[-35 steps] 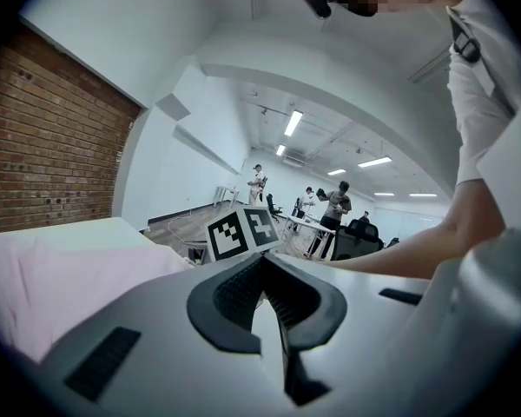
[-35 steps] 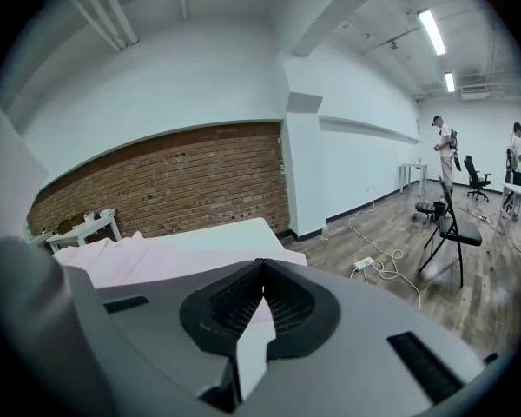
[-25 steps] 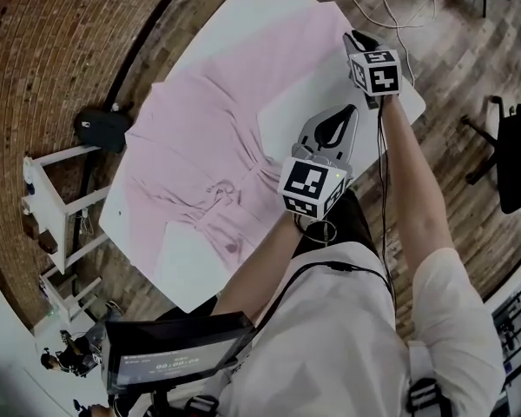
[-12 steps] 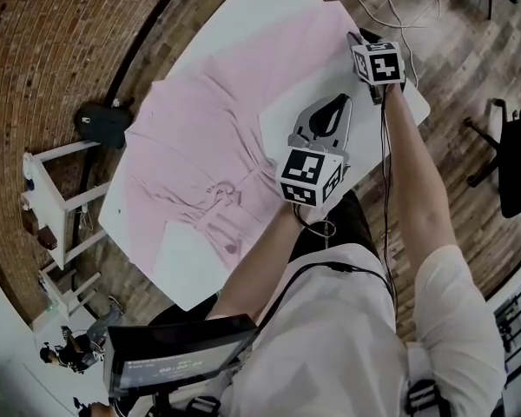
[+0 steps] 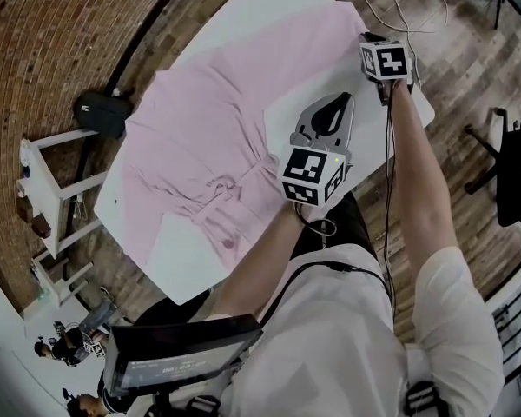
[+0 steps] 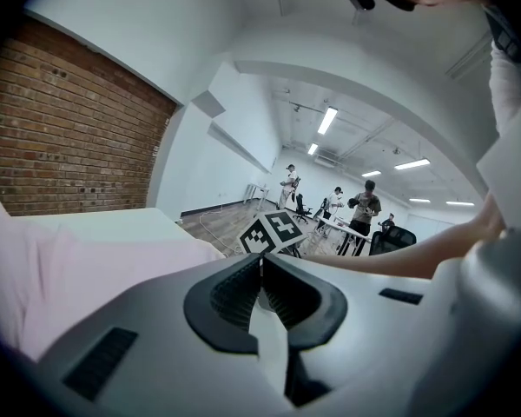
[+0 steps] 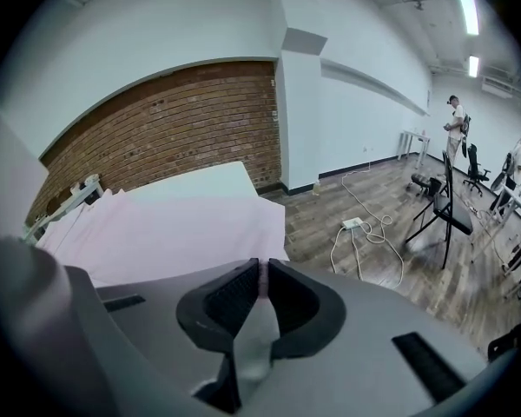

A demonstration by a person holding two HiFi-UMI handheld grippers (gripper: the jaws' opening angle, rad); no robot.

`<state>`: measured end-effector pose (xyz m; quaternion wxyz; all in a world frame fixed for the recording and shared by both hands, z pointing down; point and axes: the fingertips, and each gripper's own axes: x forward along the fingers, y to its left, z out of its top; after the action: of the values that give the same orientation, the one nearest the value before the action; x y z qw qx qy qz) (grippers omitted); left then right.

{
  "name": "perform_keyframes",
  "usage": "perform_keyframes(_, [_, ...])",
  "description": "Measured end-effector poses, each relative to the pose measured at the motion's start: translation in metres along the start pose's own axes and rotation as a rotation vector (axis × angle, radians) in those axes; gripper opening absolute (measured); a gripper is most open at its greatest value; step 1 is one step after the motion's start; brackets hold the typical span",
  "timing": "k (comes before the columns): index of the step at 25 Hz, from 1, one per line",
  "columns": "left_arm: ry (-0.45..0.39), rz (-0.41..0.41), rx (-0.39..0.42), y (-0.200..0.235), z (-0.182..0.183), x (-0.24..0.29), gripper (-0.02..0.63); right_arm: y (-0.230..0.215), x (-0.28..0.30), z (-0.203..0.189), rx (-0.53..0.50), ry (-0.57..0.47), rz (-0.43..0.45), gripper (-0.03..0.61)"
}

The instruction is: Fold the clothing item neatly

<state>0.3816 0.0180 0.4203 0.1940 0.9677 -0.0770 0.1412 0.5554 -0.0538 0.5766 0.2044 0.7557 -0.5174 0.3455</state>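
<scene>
Head view: your pink shirt (image 5: 208,129) lies spread on the white table (image 5: 243,11). No finished fold shows, so folding looks barely begun. Its long axis runs diagonally, collar (image 5: 221,189) at lower left, hem at upper right. Your right gripper (image 7: 262,269) has just been closing and pinches hem cloth. Your left gripper (image 6: 260,259), beside the shirt's edge, is closed on nothing.

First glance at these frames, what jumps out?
A pink garment spread across the white table, mid-frame in the head view. The right gripper at its far corner has just been closing, pink cloth between its jaws; the left gripper, shut and empty, hovers over bare tabletop.
</scene>
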Motion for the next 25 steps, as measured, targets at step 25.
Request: perform_keyframes(25, [-0.157, 0.25, -0.059, 0.07, 0.02, -0.126, 0.003, 0.245, -0.097, 0.135, -0.449, -0.408, 0.278, 0.038])
